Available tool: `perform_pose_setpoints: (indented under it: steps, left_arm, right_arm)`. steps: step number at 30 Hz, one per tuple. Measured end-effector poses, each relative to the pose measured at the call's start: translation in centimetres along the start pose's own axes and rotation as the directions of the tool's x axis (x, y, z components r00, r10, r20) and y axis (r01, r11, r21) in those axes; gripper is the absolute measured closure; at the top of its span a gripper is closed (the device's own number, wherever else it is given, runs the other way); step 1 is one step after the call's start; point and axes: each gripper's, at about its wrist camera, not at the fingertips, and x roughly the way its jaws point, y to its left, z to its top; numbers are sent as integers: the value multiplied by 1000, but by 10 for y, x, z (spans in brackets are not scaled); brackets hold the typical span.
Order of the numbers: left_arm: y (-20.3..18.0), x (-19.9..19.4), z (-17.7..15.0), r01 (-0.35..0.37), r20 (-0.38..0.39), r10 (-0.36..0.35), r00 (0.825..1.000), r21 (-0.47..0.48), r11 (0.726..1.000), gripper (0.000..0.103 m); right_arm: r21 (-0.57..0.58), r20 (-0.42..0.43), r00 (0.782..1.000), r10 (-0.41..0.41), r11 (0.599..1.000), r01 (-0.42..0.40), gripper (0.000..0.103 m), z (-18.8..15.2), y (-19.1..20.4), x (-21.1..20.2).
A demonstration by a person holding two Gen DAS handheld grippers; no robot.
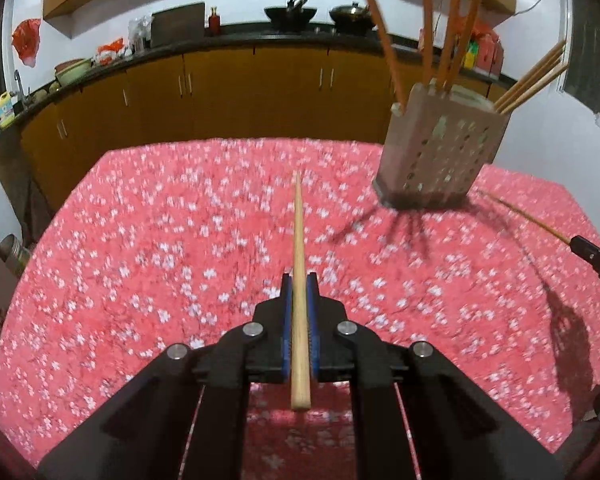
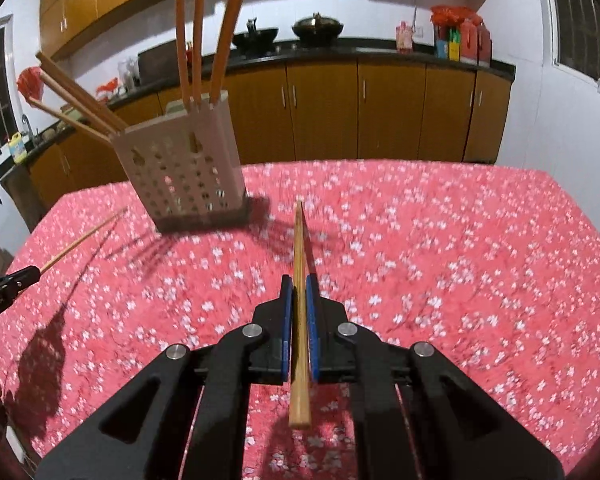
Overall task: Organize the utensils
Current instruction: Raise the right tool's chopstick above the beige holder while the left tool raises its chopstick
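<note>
My left gripper (image 1: 299, 280) is shut on a pale wooden chopstick (image 1: 299, 240) that points forward over the red flowered tablecloth (image 1: 160, 240). My right gripper (image 2: 299, 280) is shut on another wooden chopstick (image 2: 299, 248). A perforated grey utensil holder (image 1: 436, 148) stands ahead right of the left gripper; in the right wrist view the holder (image 2: 184, 172) is ahead left. Several wooden chopsticks (image 2: 196, 40) stick out of it. The right gripper with its chopstick shows at the right edge of the left wrist view (image 1: 588, 250); the left gripper shows at the left edge of the right wrist view (image 2: 16, 278).
Brown kitchen cabinets (image 2: 360, 112) with a dark counter run behind the table. Woks (image 1: 290, 16) and bottles stand on the counter. A metal can (image 1: 14, 250) sits off the table's left edge.
</note>
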Motion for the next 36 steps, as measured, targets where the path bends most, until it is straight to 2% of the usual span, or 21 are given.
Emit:
perform_pose_setpoints:
  steps: [6,14,25,29,32,36]
  left_arm:
    - [-1,-28,17,24,83,-23,996,-13,1000,95]
    - [0,-73,47,85,223,-72,972,-47,995,95]
    - [-11,-101,71,143,290,-135,947,-4,990,96]
    - [-22,-113,84,185,318,-181,931,18,983,96]
    - [-34,-122,95,216,345,-215,914,39,976,95]
    - [-52,-136,115,257,396,-259,881,61,965,96]
  right_arm:
    - [14,87,996,6,1000,-7,95,16,-1,-22]
    - [40,230,973,13,999,-23,95,42,-6,-56]
    - [14,307,950,51,998,-58,95,67,4,-81]
    - [7,356,929,103,994,-113,95,84,8,-101]
    - [-17,418,896,148,988,-156,95,99,19,-119]
    - [-54,482,854,196,979,-194,95,115,34,-136]
